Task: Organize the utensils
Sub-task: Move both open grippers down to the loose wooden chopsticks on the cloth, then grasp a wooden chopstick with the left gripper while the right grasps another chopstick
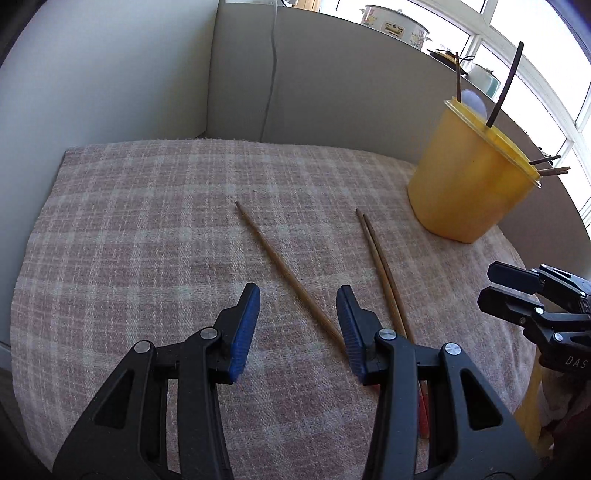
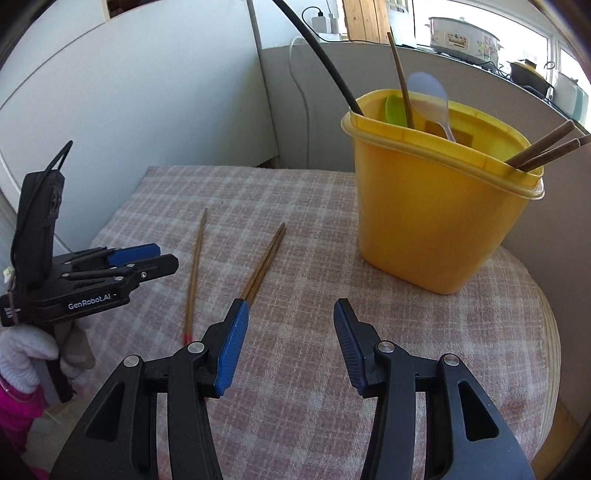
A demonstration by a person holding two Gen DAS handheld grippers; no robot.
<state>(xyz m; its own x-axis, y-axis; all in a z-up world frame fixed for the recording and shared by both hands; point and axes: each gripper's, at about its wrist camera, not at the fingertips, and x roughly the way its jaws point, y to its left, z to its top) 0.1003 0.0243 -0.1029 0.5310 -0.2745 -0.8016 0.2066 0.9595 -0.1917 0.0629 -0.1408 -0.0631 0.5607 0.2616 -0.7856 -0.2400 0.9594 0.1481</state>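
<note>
Lying flat: chopsticks (image 1: 380,273), tips toward yellow holder (image 2: 439,206) | both jaws parted, empty

Setting: home kitchen or dining corner.

Flowered slow cooker (image 2: 463,35) with more pots (image 2: 528,74) on a window ledge at 1 o'clock, daylight behind. Round bench under a pink plaid cloth (image 1: 147,229); yellow tub (image 2: 436,206) at 2 o'clock holds a rice paddle (image 2: 430,98) and chopsticks (image 2: 543,151). Charger (image 2: 320,20) plugged in at 12 o'clock.
</note>
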